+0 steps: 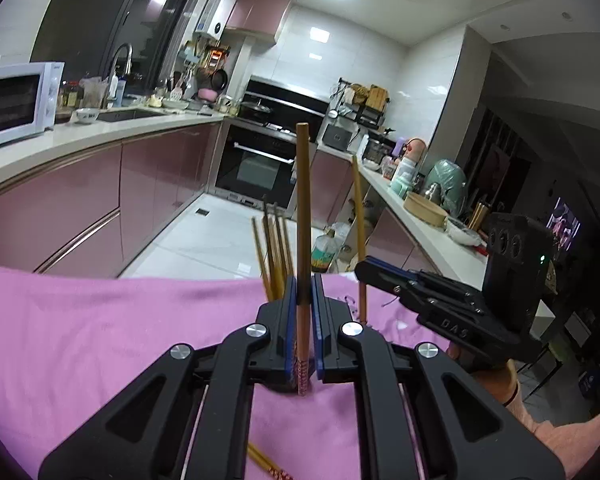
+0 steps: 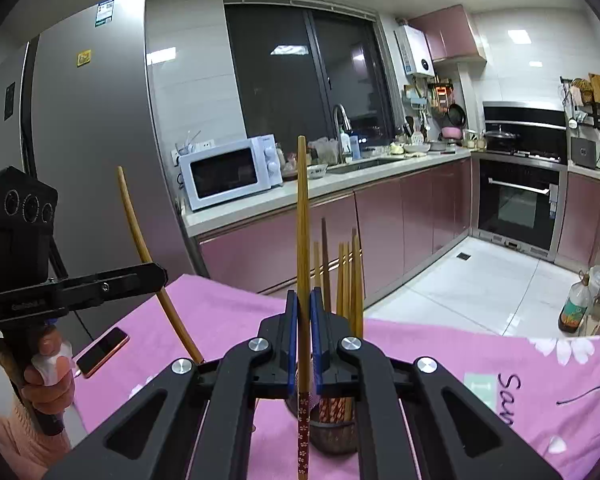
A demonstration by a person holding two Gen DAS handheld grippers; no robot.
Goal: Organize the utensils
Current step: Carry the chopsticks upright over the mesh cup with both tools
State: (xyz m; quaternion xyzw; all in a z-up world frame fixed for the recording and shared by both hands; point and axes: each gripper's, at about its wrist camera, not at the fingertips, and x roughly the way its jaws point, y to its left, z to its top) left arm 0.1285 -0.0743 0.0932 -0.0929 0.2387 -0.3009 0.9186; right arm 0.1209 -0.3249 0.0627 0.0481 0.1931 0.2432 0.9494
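Each tool is clamped tight on a single chopstick held upright, patterned end down, so it can drop straight into the holder: the left tool (image 1: pixel 304 292) grips the left chopstick (image 1: pixel 302 208), the right tool (image 2: pixel 304 308) the right chopstick (image 2: pixel 302 240). The dark holder (image 2: pixel 334 434) stands on the pink-clothed worktop (image 2: pixel 440 360) below, several chopsticks (image 2: pixel 350 276) already standing in it; one stray chopstick (image 1: pixel 266 462) lies on the cloth

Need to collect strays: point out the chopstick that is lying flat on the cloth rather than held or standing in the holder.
The chopstick at the bottom of the left wrist view, lying flat on the pink cloth. The others are upright: one per gripper, the rest in the holder.
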